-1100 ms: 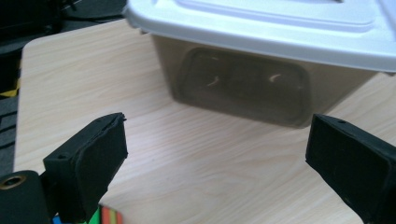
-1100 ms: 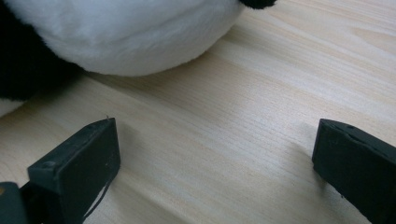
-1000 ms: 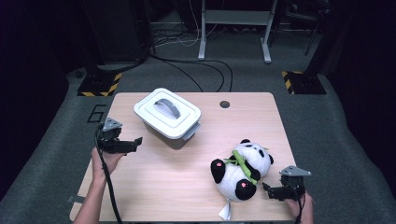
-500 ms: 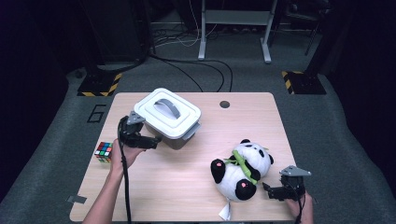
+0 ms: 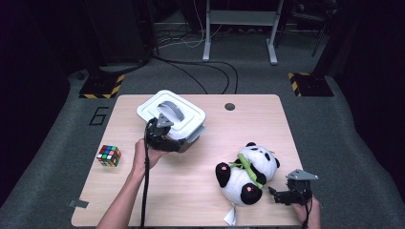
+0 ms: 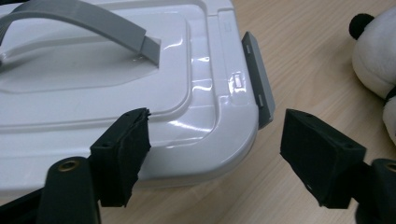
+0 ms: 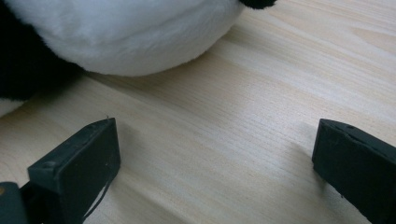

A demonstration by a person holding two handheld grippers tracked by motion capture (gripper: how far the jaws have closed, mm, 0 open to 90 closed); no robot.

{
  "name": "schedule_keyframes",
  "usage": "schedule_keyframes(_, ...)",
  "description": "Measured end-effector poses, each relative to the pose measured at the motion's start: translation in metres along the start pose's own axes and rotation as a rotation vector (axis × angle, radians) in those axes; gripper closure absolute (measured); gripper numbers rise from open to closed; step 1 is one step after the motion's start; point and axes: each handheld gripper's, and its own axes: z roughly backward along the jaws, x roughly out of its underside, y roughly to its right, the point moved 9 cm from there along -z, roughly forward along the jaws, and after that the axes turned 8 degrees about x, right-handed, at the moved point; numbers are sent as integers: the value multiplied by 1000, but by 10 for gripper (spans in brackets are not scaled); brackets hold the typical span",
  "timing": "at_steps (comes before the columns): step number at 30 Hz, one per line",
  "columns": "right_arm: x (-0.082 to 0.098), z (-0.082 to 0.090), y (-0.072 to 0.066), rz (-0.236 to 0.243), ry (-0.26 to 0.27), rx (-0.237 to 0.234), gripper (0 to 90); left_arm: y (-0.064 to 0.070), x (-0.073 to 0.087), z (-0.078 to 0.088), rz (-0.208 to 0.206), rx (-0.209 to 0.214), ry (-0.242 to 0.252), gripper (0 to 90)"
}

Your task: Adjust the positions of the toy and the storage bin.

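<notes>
1. My left claw (image 5: 165, 136) is at the near corner of the white box (image 5: 172, 117), which sits at the back left of the table (image 5: 191, 200).
2. Its jaws have just been closing; they straddle the box's corner and grey side clip (image 6: 257, 79), one jaw over the lid, neither pad pressing yet.
3. My right claw (image 5: 279, 194) rests wide apart on bare wood just beside the toy panda (image 5: 246, 171).
4. A puzzle cube (image 5: 109, 155) lies at the left edge.
</notes>
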Motion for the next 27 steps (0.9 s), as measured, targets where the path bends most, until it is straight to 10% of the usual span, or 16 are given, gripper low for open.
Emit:
schedule_keyframes(13, 0, 0, 0, 0, 0, 0, 2, 16, -10, -17, -70, -26, -21, 583)
schedule_keyframes(27, 0, 0, 0, 3, 1, 0, 2, 25, -16, -23, -48, 18, 14, 605)
